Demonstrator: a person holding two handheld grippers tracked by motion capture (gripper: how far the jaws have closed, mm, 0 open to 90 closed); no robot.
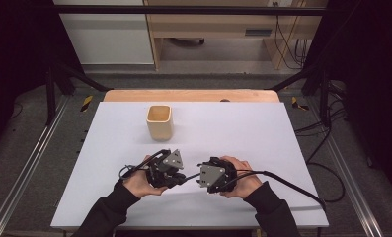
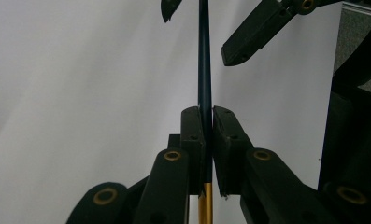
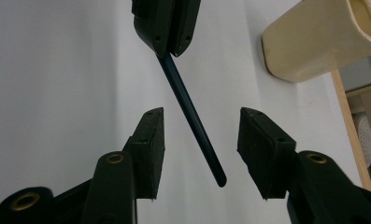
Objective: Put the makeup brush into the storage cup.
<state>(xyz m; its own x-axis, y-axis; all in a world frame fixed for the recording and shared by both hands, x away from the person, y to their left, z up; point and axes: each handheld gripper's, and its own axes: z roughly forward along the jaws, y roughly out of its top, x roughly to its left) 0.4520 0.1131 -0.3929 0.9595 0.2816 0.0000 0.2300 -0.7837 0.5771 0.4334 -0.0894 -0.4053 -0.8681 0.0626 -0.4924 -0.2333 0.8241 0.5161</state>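
The left gripper (image 2: 207, 135) has its two jaws pressed on a thin dark blue rod (image 2: 204, 60), and the rod sits upright between the pads in the left gripper view, with a gold coloured part (image 2: 203, 207) of it showing below the pads. The rod is long and straight; its long axis runs from the left gripper away toward the right gripper (image 3: 201, 144). In the right gripper view the rod (image 3: 192, 121) comes out of the closed left jaws at the top and slants down to the right, and its rounded free end (image 3: 220, 179) lies in the gap between the right gripper's jaws. These jaws are spread, one on each side of the rod, and the pads do not touch it. In the high view both grippers are near the front middle of the white table (image 1: 262, 133), close to each other and facing one another, each held by a hand in a black sleeve. Farther back on the table, well apart from the grippers, stands a cream coloured cup (image 1: 159, 122), upright with its opening to the top. What I can see of its inside is empty.
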